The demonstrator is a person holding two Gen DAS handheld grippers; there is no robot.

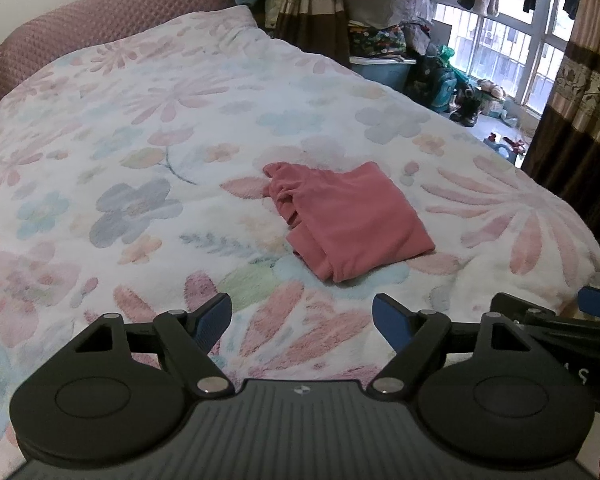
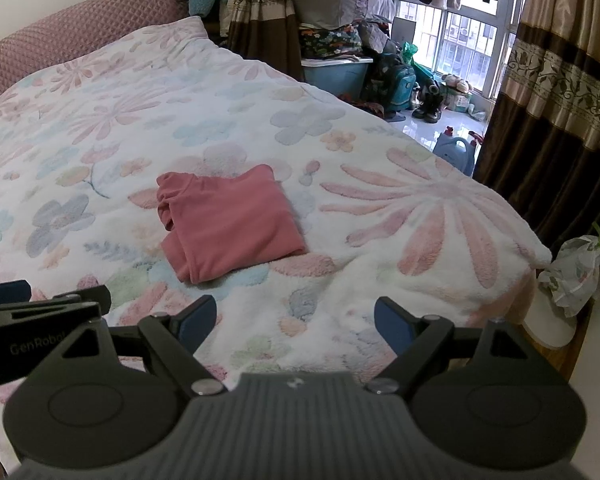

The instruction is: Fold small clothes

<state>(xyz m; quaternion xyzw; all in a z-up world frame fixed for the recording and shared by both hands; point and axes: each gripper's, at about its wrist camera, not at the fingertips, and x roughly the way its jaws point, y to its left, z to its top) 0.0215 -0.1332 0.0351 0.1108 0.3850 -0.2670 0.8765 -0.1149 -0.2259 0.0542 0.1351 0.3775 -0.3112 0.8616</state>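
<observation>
A small pink garment (image 1: 348, 220) lies folded into a compact rectangle on the floral blanket (image 1: 140, 160); it also shows in the right wrist view (image 2: 228, 220). My left gripper (image 1: 302, 316) is open and empty, held back from the garment's near edge, above the blanket. My right gripper (image 2: 296, 318) is open and empty too, near and to the right of the garment. The right gripper's tip shows at the right edge of the left wrist view (image 1: 560, 312), and the left gripper's at the left edge of the right wrist view (image 2: 40, 300).
The blanket covers a bed with a pink headboard (image 1: 100, 20) at the far end. Beyond the bed's right side stand a blue storage box (image 2: 336, 72), piled clothes, bags and brown curtains (image 2: 560, 120). A white plastic bag (image 2: 580, 264) sits off the bed's near right corner.
</observation>
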